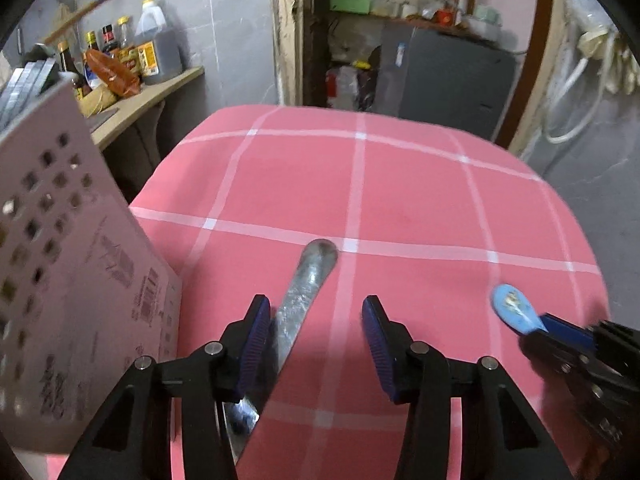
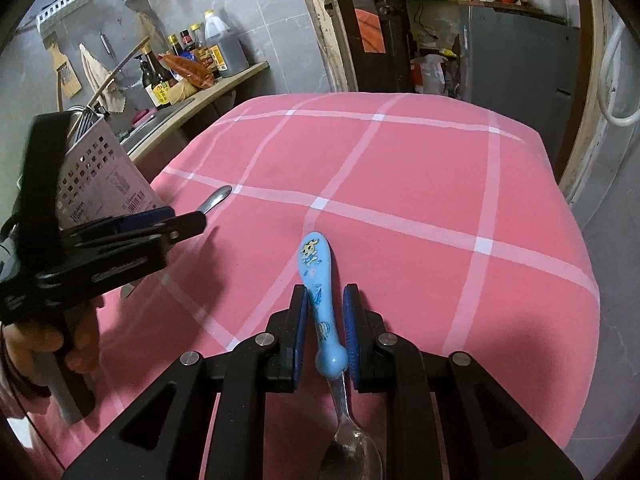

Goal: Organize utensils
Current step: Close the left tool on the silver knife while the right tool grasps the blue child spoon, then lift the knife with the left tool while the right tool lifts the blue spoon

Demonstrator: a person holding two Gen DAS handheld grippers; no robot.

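A metal utensil point(image 1: 304, 292) lies on the pink checked tablecloth point(image 1: 420, 200), its handle pointing away. My left gripper point(image 1: 318, 340) is low over it with the jaws apart. The utensil runs along the left finger's pad point(image 1: 256, 336), and the right pad is well clear of it. My right gripper point(image 2: 326, 320) is shut on a blue-handled spoon point(image 2: 318, 276), bowl end towards the camera, handle pointing forward. In the left wrist view this spoon point(image 1: 514, 308) sticks out of the right gripper point(image 1: 556, 330) at the right. A perforated utensil holder point(image 1: 60, 272) stands close on the left.
In the right wrist view the holder point(image 2: 100, 172) stands at the table's left edge, with a hand point(image 2: 48, 344) on the left gripper point(image 2: 188, 220) in front of it. A counter with bottles point(image 1: 132, 56) lies behind on the left. A doorway with a grey cabinet point(image 1: 448, 72) is beyond the table.
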